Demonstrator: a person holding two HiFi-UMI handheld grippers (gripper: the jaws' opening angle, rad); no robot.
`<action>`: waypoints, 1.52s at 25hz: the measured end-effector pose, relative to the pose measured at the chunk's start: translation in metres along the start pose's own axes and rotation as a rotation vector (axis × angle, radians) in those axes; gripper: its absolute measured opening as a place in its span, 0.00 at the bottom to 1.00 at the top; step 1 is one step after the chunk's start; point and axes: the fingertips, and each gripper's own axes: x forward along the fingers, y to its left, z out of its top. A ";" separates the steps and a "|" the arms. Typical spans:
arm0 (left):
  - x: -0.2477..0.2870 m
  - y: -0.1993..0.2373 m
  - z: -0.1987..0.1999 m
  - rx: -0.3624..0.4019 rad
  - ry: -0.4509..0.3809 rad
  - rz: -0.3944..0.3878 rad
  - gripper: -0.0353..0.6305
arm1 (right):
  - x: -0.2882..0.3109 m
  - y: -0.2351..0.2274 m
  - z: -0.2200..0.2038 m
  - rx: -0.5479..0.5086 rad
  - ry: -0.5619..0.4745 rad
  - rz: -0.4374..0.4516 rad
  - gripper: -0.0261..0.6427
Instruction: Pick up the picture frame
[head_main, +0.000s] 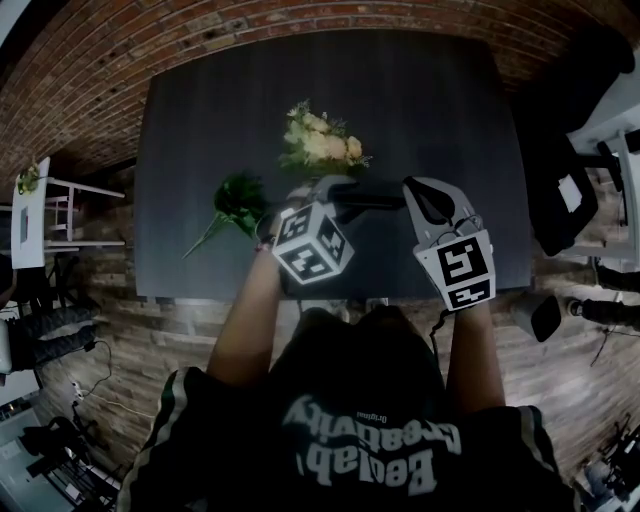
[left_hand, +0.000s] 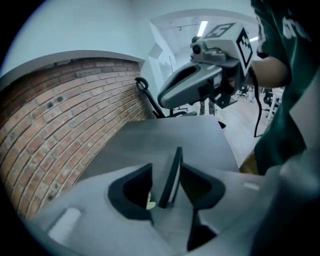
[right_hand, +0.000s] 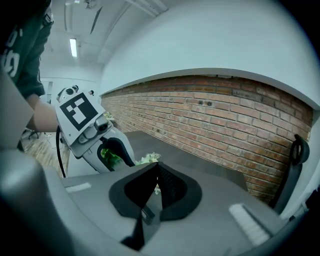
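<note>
The picture frame (head_main: 370, 198) is a thin dark slab held edge-up over the dark table (head_main: 200, 120), between my two grippers. My right gripper (head_main: 415, 197) is shut on its right end; in the right gripper view the frame's edge (right_hand: 150, 200) runs between the closed pads. My left gripper (head_main: 335, 197) is at the frame's left end. In the left gripper view the frame's edge (left_hand: 170, 176) stands between the wide-open jaws of the left gripper (left_hand: 167, 187), close to the right pad and apart from the left one.
A bouquet of pale flowers (head_main: 320, 140) lies just beyond the grippers, with a green leafy sprig (head_main: 238, 200) to its left. A dark chair (head_main: 560, 190) stands off the table's right side. A brick wall (right_hand: 225, 120) runs behind the table.
</note>
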 end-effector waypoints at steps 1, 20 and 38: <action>0.003 -0.001 -0.002 0.002 0.007 -0.005 0.32 | 0.001 -0.001 -0.001 0.002 0.001 0.002 0.05; 0.040 -0.005 -0.029 0.055 0.097 -0.138 0.32 | 0.016 -0.006 -0.012 0.019 0.023 0.023 0.05; 0.073 -0.015 -0.049 0.074 0.169 -0.240 0.31 | 0.016 -0.019 -0.031 0.038 0.053 0.016 0.05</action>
